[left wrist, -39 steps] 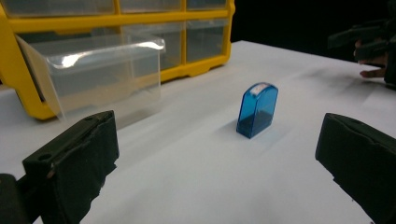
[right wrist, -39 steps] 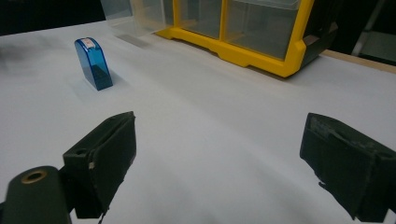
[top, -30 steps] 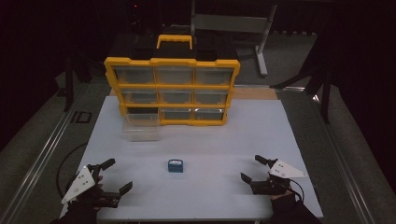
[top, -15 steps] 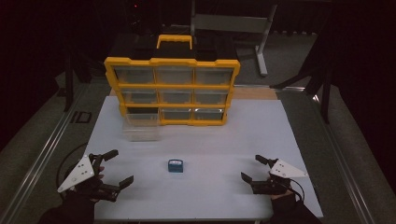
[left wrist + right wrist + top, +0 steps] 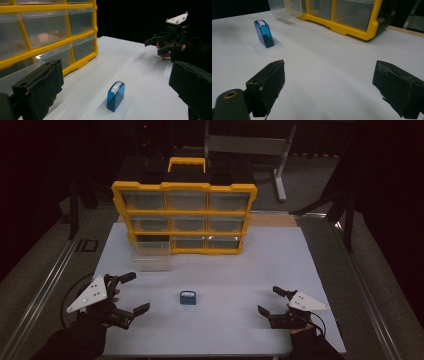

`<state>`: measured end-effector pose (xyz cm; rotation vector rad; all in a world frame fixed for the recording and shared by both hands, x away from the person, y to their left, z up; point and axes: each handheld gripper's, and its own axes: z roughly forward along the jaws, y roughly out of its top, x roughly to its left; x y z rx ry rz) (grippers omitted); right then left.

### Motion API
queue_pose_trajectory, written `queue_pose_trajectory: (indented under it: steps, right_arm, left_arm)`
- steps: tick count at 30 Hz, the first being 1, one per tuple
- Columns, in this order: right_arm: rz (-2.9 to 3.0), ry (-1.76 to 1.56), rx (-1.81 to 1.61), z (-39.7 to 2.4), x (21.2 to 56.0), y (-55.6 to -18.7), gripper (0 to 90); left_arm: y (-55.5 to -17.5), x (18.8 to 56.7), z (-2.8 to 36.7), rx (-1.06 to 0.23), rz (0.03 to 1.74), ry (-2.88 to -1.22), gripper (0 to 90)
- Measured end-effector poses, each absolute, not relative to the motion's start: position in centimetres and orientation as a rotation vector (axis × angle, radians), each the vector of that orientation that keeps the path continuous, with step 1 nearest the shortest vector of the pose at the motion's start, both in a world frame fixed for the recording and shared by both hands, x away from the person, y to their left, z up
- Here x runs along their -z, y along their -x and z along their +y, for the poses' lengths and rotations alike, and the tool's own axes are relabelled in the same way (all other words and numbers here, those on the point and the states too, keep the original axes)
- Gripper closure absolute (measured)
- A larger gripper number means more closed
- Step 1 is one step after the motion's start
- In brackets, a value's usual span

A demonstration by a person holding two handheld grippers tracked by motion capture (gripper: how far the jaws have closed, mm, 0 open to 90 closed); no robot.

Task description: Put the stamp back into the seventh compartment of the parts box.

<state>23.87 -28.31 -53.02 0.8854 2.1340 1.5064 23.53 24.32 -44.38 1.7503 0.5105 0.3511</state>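
Note:
A small blue translucent box (image 5: pixel 188 298) stands upright on the white table (image 5: pixel 280 255), in front of a yellow organiser (image 5: pixel 184 217) with clear drawers. To the box's left, my left gripper (image 5: pixel 137 291) is open and empty, and its view looks across the blue box (image 5: pixel 115 96) between its jaws. My right gripper (image 5: pixel 268 300) is open and empty near the front right edge. Its view has the blue box (image 5: pixel 264 30) far off at upper left. The right gripper (image 5: pixel 160 46) also appears in the left gripper view, past the box.
One clear drawer (image 5: pixel 150 256) is pulled out of the organiser's bottom-left slot and rests on the table. A wooden strip (image 5: pixel 272 220) runs behind the organiser. A metal rail (image 5: pixel 50 285) lies off the table's left side.
My left gripper has moved a little forward, away from the table's front edge, still open. The right gripper and the blue box have stayed put.

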Motion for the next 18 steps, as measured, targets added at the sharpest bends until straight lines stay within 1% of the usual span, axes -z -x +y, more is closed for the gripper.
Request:
queue_pose_trajectory:
  steps: [15, 18]
  right_arm:
    - [2.135, -0.886, -1.511, -28.3, 53.0, -23.8, 10.9]
    - [2.136, -0.886, -1.513, -28.3, 53.0, -23.8, 10.9]
  left_arm:
    - [-25.2, 43.4, 21.7, -0.272, 0.421, -1.759, 0.2]
    - [-25.6, 43.4, 21.0, -0.239, 0.398, -1.759, 0.2]
